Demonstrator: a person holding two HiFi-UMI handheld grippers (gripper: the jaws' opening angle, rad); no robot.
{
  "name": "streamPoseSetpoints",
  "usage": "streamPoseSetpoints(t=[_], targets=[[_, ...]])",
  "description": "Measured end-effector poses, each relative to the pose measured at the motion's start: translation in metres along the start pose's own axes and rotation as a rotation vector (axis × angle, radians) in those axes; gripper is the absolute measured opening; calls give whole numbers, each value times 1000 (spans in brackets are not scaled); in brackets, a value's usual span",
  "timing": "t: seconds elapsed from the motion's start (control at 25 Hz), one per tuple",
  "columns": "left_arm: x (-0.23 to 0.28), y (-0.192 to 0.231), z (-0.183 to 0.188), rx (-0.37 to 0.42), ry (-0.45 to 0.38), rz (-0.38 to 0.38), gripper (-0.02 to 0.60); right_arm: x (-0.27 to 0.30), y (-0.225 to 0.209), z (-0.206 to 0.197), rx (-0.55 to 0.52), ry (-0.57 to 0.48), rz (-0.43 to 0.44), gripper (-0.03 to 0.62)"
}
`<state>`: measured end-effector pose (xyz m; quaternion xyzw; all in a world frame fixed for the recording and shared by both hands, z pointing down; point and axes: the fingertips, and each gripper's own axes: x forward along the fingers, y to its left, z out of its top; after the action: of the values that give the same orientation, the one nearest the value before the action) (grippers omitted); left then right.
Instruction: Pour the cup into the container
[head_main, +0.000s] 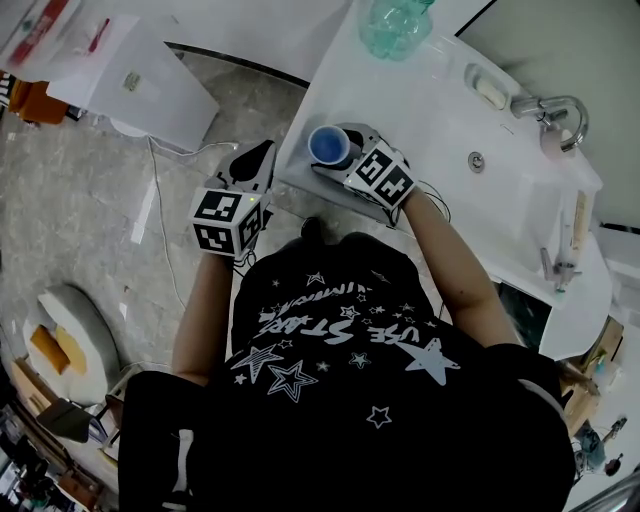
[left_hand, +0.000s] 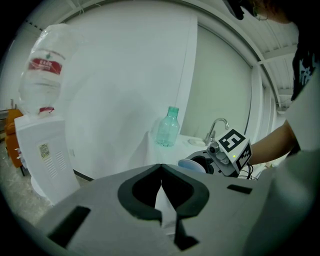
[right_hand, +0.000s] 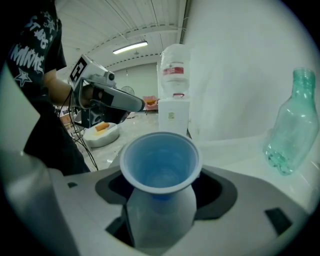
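Left tool (head_main: 257, 160) sits left of the middle of the head view, over the grey floor (head_main: 90, 200). Its jaws are closed tip to tip and hold nothing. Just to its right, the blue cup (head_main: 329, 145) stands upright at the left edge of the white worktop (head_main: 440, 110). The right tool (head_main: 345, 160) has its jaws spread around the cup, with dark gaps on both sides. Further right and higher up stands a green bottle (head_main: 396, 25). A tap (head_main: 560, 108) is at the far right.

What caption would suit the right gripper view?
Blue cup between jaws of the right gripper, green bottle beyond on white counter.
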<state>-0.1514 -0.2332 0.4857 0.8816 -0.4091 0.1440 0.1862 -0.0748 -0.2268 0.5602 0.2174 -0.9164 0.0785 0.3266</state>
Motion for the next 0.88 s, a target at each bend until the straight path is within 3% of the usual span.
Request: streamPoseSetpoints(t=[0.12,0.48,0.68,0.88], targets=[[-4,-2,0,-1,-4,14,9,-4,0,-4,-1,12,-1,367],[-22,-44,0,-15,-10,32,9,-54,2,-20,55,-22,-76,358],[-32,-83,-7,3,-14,15,9,-92,14,-29,84,-58,-129,313],[-34,-120,-10,15,-32,-3,9,-135,30,-33,89,-108,-180,206]])
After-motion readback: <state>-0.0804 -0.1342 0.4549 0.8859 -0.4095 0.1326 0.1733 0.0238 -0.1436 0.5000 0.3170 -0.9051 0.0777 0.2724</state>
